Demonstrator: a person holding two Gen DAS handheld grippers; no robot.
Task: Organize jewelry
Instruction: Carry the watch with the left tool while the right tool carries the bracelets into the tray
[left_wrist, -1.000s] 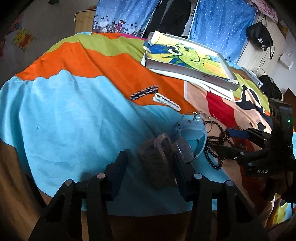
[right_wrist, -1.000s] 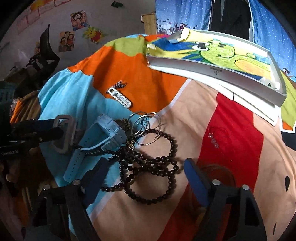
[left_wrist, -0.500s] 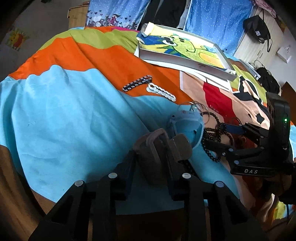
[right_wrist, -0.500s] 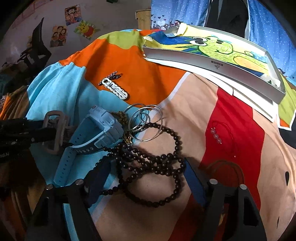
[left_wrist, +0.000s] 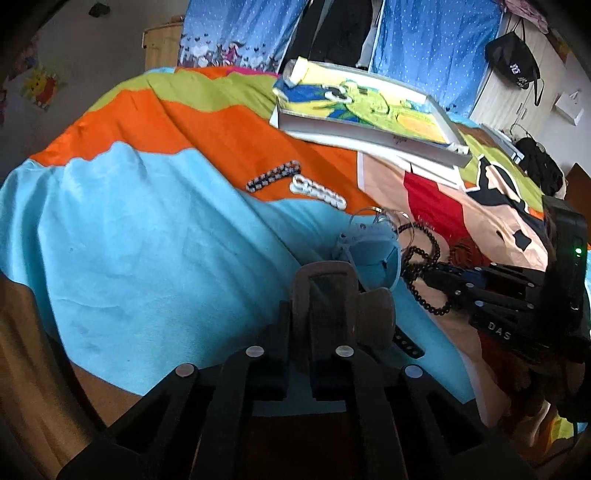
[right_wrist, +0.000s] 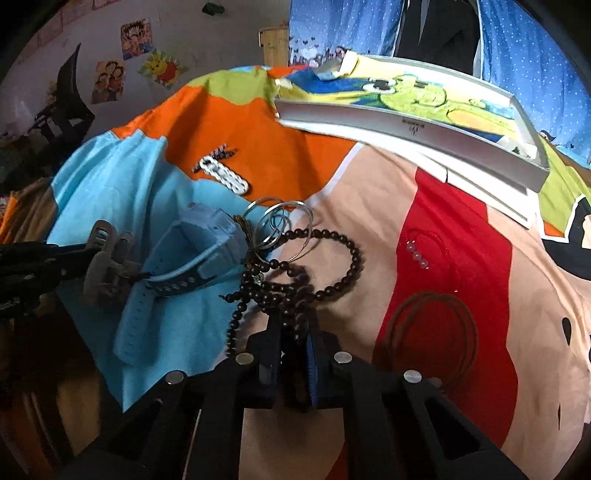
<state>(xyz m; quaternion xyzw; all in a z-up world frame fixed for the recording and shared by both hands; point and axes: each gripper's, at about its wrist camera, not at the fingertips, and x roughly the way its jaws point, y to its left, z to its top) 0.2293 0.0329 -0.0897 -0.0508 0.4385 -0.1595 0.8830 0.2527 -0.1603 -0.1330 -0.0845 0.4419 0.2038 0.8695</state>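
the black bead strand (right_wrist: 295, 280) is pinched by the closing right gripper (right_wrist: 293, 354), its loops trailing ahead of the fingers; the left gripper (left_wrist: 297, 354) is pressed onto the brown clip (left_wrist: 325, 295), just beside the blue watch (right_wrist: 192, 251).

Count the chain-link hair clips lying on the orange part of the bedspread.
2: a dark clip nearer the white tray and a white clip just below it, lying side by side. More could hide in the tangled pile.

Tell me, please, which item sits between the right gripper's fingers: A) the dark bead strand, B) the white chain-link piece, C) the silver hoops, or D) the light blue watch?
A: in the right wrist view, the right gripper is closing on the dark bead strand, with beads between its fingers.
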